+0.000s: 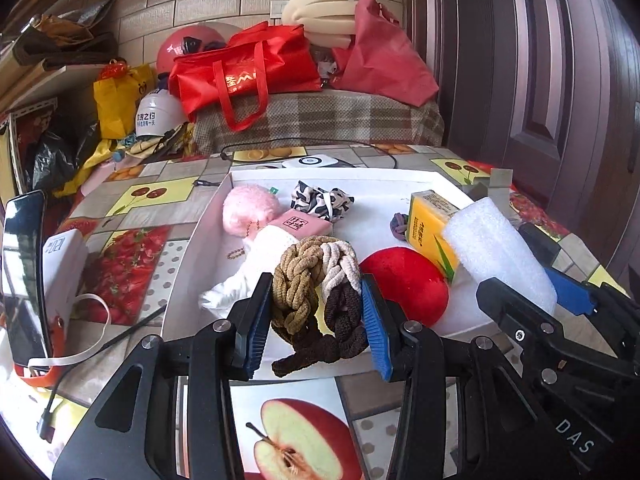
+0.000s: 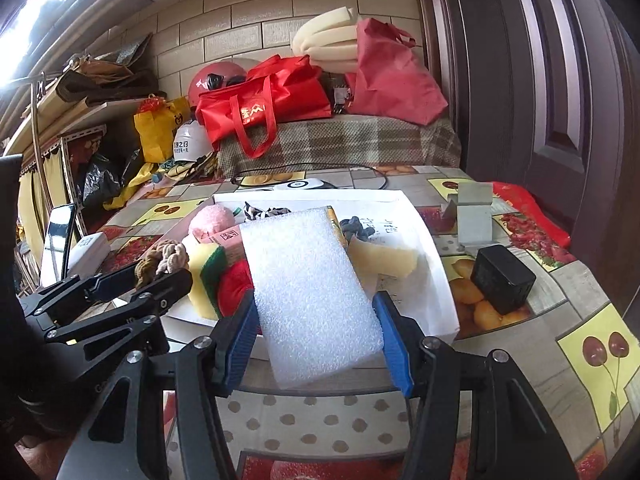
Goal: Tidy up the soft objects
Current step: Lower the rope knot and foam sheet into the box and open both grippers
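Note:
My left gripper [image 1: 316, 312] is shut on a braided hair-tie bundle [image 1: 316, 280] in tan, cream and dark brown, held over the near edge of the white tray [image 1: 192, 240]. My right gripper [image 2: 316, 320] is shut on a white foam block [image 2: 308, 280], held over the tray's near right side; the block also shows in the left wrist view [image 1: 496, 248]. In the tray lie a red plush apple [image 1: 408, 284], a pink pompom [image 1: 248, 208], a pink pack [image 1: 304, 224], a white cloth [image 1: 256, 264], a black-and-white scrunchie [image 1: 320, 200], a yellow-green sponge [image 2: 204, 276] and a yellow foam piece [image 2: 384, 258].
A yellow carton [image 1: 432, 224] stands in the tray. A black adapter [image 2: 502, 278] and grey blocks [image 2: 474, 216] sit right of the tray. A phone [image 1: 22, 280] and white box [image 1: 64, 264] stand at left. Red bags [image 1: 248, 72] lie on a plaid bench behind the table.

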A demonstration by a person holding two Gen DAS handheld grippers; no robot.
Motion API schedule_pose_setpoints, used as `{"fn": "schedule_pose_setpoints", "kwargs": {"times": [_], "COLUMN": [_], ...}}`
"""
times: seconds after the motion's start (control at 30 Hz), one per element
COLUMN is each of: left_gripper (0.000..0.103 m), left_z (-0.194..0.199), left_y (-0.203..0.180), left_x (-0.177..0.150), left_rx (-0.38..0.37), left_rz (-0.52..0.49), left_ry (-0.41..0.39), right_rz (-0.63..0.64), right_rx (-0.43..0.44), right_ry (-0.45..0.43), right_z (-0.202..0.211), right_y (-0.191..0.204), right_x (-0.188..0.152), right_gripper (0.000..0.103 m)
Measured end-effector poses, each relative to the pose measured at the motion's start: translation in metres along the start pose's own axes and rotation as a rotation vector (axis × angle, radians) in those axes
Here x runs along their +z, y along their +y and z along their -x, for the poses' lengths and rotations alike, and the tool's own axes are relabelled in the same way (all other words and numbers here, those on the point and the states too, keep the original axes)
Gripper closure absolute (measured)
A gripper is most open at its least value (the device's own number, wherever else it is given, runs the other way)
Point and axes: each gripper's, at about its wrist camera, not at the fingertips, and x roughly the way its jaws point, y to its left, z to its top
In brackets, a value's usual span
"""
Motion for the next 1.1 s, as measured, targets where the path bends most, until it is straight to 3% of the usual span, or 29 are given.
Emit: {"fn": "schedule_pose_setpoints", "kwargs": {"times": [0.73,1.1], "left_gripper": [0.061,0.058], "left_z": [-0.058,-0.080], "left_y": [0.012,0.012], "left_x": [0.037,0.047], "left_rx": [0.125,0.146], "left_rz": [0.007,-0.001], "left_ry": [-0.031,-0.005], "right_rz": [-0.029,-0.055], "right_rx": [-0.096,-0.132], "right_ry": [-0.063,-0.021], "right_z": [-0.062,-0.085], "right_y": [0.002,-0.003], "right_x": [0.040,0.050], "right_gripper": [0.046,0.046]}}
